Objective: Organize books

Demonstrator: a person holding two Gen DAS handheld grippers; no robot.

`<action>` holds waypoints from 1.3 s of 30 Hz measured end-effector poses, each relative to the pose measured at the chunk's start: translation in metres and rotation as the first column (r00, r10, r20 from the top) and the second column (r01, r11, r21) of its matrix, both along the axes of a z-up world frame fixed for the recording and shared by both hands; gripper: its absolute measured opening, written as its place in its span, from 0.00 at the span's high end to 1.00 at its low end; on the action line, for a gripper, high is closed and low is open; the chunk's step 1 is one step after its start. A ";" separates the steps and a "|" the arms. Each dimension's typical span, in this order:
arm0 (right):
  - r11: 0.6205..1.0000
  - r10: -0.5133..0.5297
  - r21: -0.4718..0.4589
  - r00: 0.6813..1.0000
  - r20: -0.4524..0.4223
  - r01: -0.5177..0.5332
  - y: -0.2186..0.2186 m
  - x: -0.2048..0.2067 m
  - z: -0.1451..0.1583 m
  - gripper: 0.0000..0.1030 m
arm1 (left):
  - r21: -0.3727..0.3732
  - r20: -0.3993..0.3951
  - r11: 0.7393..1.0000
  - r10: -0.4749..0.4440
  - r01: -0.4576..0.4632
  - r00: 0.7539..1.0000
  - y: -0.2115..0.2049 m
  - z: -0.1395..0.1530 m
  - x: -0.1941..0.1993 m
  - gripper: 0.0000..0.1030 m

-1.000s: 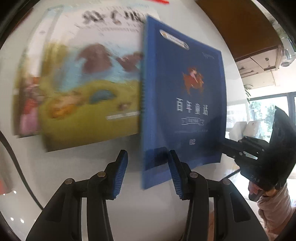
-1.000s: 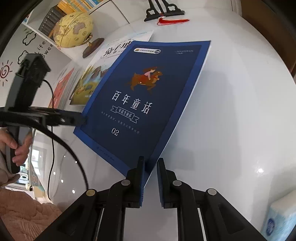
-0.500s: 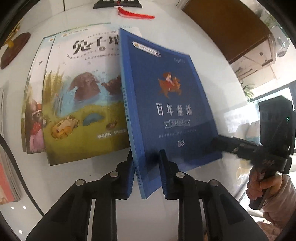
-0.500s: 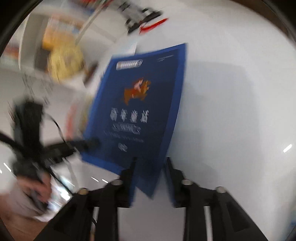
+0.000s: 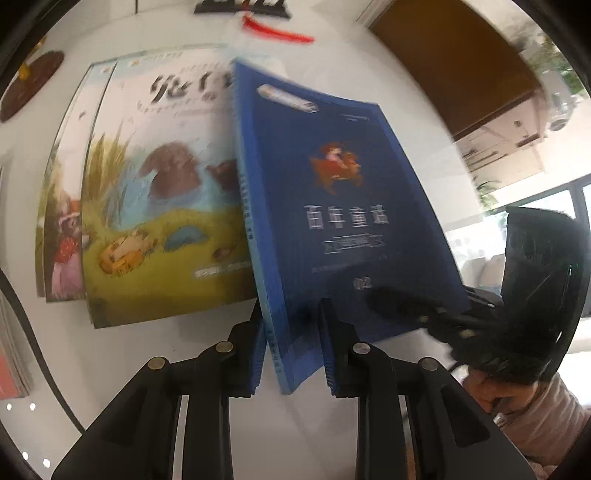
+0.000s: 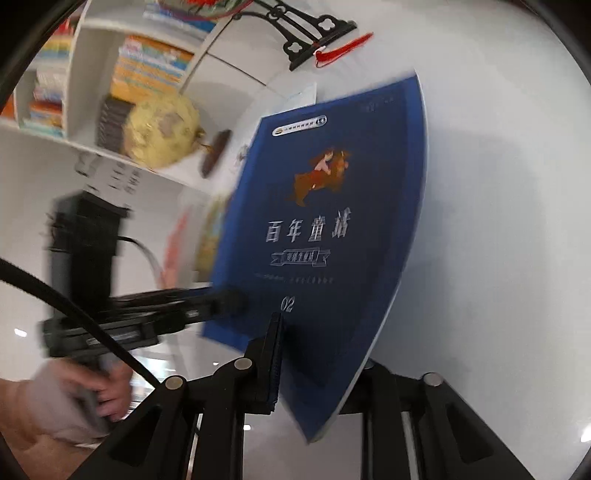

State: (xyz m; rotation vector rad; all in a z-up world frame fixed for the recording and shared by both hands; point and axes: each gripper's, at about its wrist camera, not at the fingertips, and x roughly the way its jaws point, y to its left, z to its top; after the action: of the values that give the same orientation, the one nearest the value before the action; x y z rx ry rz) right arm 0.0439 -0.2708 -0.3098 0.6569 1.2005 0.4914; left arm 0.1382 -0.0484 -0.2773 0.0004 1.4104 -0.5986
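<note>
picture books crowding left, bare tabletop right, seemingly

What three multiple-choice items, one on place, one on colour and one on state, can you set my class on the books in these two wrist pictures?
1. Where does the picture book lie relative to the blue book, seen from the left wrist?
A. To its left, flat on the table
B. On top of it
C. On a shelf

2. What colour is the tassel at the far edge of the table?
A. Green
B. Red
C. Yellow

3. How is the blue book held?
A. Lying flat, untouched
B. Raised, its near edge between the left tongs
C. Shut away in a box

Answers:
1. A: the picture book lies flat on the table, left of the blue book.
2. B: the tassel is red.
3. B: the left tongs straddle its lower edge, and the right tongs flank the other corner.
</note>
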 end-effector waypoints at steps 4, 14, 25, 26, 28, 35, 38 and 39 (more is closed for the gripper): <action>0.960 0.116 -0.269 0.986 0.119 -0.080 0.025 -0.001 0.032 0.84 | -0.021 0.062 1.000 0.008 -0.007 0.998 0.004 0.014 -0.001 0.79; 0.906 0.184 -0.416 0.958 0.219 -0.079 0.040 -0.005 0.083 0.83 | -0.024 0.174 1.000 -0.008 0.012 0.985 0.013 0.059 -0.009 0.78; 0.885 0.210 -0.461 0.936 0.282 -0.060 0.087 0.012 0.120 0.83 | -0.087 0.227 0.994 0.080 -0.062 0.971 0.051 0.086 -0.010 0.78; 0.890 0.202 -0.452 0.938 0.283 -0.055 0.089 0.011 0.121 0.83 | -0.090 0.232 0.994 0.084 -0.065 0.969 0.053 0.088 -0.010 0.78; 0.887 0.205 -0.458 0.934 0.292 -0.051 0.095 0.009 0.123 0.83 | -0.092 0.239 0.993 0.089 -0.069 0.967 0.058 0.092 -0.011 0.78; 0.877 0.234 -0.477 0.919 0.316 -0.060 0.118 0.008 0.137 0.83 | -0.133 0.239 0.984 0.145 -0.116 0.960 0.084 0.100 -0.011 0.78; 0.878 0.239 -0.474 0.915 0.325 -0.061 0.128 0.008 0.142 0.83 | -0.131 0.253 0.983 0.157 -0.127 0.955 0.095 0.105 -0.012 0.78; 0.879 0.240 -0.472 0.914 0.327 -0.062 0.131 0.009 0.142 0.83 | -0.131 0.255 0.983 0.161 -0.131 0.953 0.099 0.106 -0.013 0.78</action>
State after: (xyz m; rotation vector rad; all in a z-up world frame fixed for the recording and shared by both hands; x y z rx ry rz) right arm 0.0530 -0.1395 -0.1680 0.0528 0.9512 0.4245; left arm 0.1255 0.0501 -0.1713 -0.1093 1.1051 -0.5329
